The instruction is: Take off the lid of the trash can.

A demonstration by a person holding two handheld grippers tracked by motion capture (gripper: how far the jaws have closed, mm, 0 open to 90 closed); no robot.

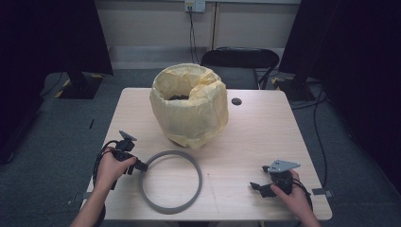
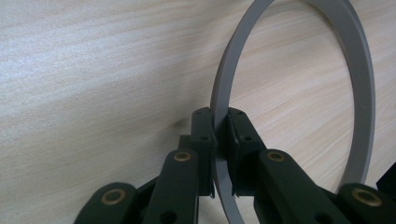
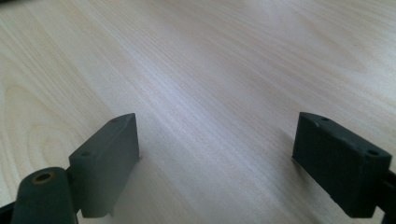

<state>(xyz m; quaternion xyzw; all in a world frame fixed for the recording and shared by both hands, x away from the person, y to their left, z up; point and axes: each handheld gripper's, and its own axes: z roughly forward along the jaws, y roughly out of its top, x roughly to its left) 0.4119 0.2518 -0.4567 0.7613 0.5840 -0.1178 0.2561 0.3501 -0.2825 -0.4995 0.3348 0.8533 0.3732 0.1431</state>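
Note:
A grey ring [image 1: 171, 181] lies on the wooden table [image 1: 265, 132] near its front edge, left of centre. My left gripper [image 1: 141, 165] is shut on the ring's left rim; in the left gripper view the ring [image 2: 359, 84] curves up and away while both pads [image 2: 204, 135] press on its band, with my left gripper [image 2: 220, 122] clamping it edge-on. At the front right my right gripper [image 1: 259, 178] rests low over bare wood, open; in the right gripper view my right gripper [image 3: 217, 135] has its jaws far apart with nothing between them.
A round bin lined with a yellow bag [image 1: 189, 105] stands at the middle back of the table, dark contents inside. A small black disc [image 1: 236, 101] sits to its right. A black chair [image 1: 239, 64] stands behind the table; cables run on the floor at the right.

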